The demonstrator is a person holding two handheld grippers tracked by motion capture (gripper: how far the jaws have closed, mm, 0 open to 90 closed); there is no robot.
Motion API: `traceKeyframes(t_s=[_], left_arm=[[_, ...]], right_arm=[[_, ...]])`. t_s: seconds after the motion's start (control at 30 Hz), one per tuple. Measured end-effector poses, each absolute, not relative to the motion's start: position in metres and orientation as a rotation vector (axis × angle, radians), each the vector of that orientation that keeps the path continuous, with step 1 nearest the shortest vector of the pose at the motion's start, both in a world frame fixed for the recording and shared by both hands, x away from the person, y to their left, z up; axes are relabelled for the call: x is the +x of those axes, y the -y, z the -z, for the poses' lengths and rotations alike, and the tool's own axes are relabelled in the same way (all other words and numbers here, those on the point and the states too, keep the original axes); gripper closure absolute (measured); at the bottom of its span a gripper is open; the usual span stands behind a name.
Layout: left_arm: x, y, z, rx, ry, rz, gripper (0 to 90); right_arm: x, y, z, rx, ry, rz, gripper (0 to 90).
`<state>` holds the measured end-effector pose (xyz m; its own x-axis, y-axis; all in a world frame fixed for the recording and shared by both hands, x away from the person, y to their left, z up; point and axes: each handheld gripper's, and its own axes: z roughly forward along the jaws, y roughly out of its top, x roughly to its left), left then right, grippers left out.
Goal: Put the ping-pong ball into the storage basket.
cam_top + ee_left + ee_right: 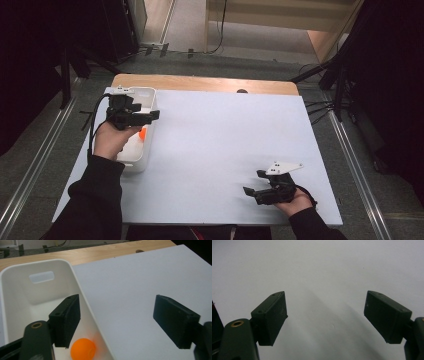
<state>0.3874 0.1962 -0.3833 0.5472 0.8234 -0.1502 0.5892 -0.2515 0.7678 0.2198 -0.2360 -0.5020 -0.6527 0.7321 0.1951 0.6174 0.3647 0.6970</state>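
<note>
The left gripper (117,322) sat nearest the lens, its jaws spread apart with nothing between them. One jaw hung over the inside of the bin (15,290), the other over the board (140,282). The ball (83,349) lay released on the bin floor, close to the wall on the board side, below the left jaw and apart from both pads. This spacing suggested a drop had just been completed: the jaws straddled the bin wall so that the ball fell inside rather than onto the board.

The right gripper (325,317) was held low over bare board at the near right, jaws wide and empty. It appeared to be parked clear of the work.

In the high view the bin (150,95) stood along the left edge of the white board (225,140), which covered a wooden table (200,82). Grey floor, floor rails and dark stands surrounded the table.
</note>
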Motion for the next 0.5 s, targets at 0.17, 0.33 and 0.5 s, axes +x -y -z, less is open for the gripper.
traceKeyframes(t_s=[0.17, 0.33, 0.5], left_arm=[[0.385, -0.192, 0.382, 1.975, -1.089, -0.319, 21.5], [0.382, -0.189, 0.38, 1.997, -1.035, -0.282, 21.5], [0.379, -0.184, 0.379, 1.998, -0.991, -0.244, 21.6]], right_arm=[[0.22, 0.236, 0.502, 1.232, -2.47, -1.162, 17.4], [0.22, 0.236, 0.502, 1.23, -2.471, -1.164, 17.4], [0.22, 0.236, 0.502, 1.232, -2.471, -1.163, 17.4]])
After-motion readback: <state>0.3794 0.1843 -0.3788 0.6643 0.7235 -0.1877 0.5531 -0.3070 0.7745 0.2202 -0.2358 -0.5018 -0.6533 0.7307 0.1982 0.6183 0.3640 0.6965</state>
